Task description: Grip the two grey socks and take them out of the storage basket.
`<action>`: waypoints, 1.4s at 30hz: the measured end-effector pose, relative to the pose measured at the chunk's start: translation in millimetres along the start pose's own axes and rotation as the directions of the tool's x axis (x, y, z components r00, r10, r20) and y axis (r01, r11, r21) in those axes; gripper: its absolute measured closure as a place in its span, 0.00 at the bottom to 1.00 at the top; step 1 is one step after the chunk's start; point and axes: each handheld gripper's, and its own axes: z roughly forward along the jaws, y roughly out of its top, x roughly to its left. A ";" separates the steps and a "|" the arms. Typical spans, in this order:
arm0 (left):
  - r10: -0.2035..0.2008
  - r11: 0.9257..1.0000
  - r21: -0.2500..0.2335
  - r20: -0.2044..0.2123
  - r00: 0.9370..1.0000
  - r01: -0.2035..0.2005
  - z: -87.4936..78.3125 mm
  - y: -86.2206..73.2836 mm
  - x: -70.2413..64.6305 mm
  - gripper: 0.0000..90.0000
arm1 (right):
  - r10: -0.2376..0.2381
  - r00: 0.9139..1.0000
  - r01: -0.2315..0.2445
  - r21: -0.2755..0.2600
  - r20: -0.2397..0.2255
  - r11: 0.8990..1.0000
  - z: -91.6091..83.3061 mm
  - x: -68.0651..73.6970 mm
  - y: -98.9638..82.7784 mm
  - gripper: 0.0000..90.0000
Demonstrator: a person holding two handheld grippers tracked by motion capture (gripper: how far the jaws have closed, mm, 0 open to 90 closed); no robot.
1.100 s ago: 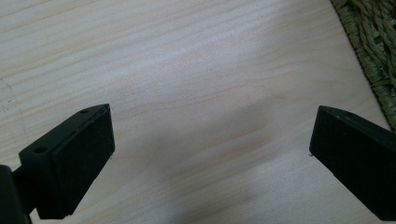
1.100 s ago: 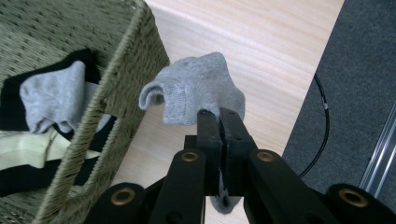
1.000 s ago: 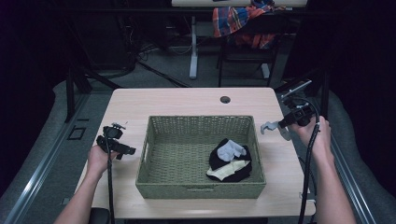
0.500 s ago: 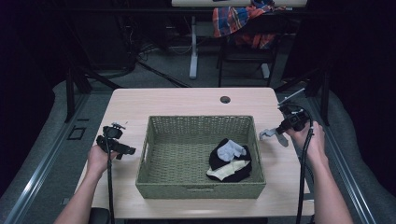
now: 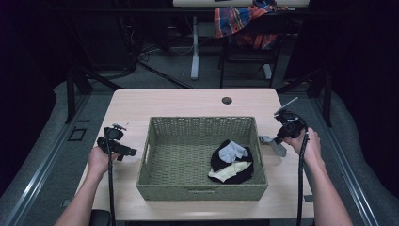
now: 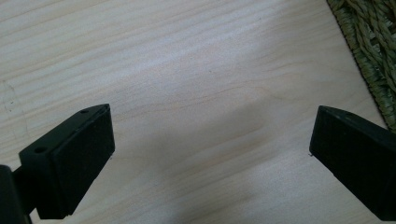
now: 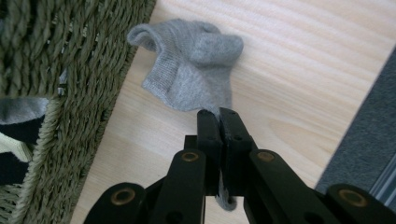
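Right gripper [image 7: 219, 114] clamps the grey sock [image 7: 194, 70], seemingly on the table [image 7: 299, 70] beside the basket [image 7: 79, 60].

Bare table [image 5: 188, 106] behind basket [image 5: 155, 141], basket wall blocking both sides, narrow strip right beside grey sock [image 5: 275, 145]

grey sock [image 7: 191, 70]: pinched end hidden between the closed jaws of the right gripper [image 7: 218, 114].
basket [image 7: 60, 79]: cut off by the left picture edge.
socks in basket [image 5: 231, 161]: count too small to tell.
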 end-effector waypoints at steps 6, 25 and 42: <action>0.002 1.000 0.001 0.002 1.000 -0.002 0.3 0.1 -0.1 0.00 | 0.000 1.000 0.001 0.047 -0.024 0.999 12.3 0.3 0.5 0.98; 0.001 1.000 0.001 0.002 1.000 -0.001 0.9 -0.4 0.5 0.00 | -0.045 0.993 0.026 -0.167 -0.110 0.986 -63.3 7.5 -3.9 0.35; -0.003 1.000 0.008 0.002 1.000 0.003 0.4 -2.1 1.5 0.00 | -0.272 0.952 0.238 -0.218 -0.140 0.947 -84.4 87.0 11.2 0.00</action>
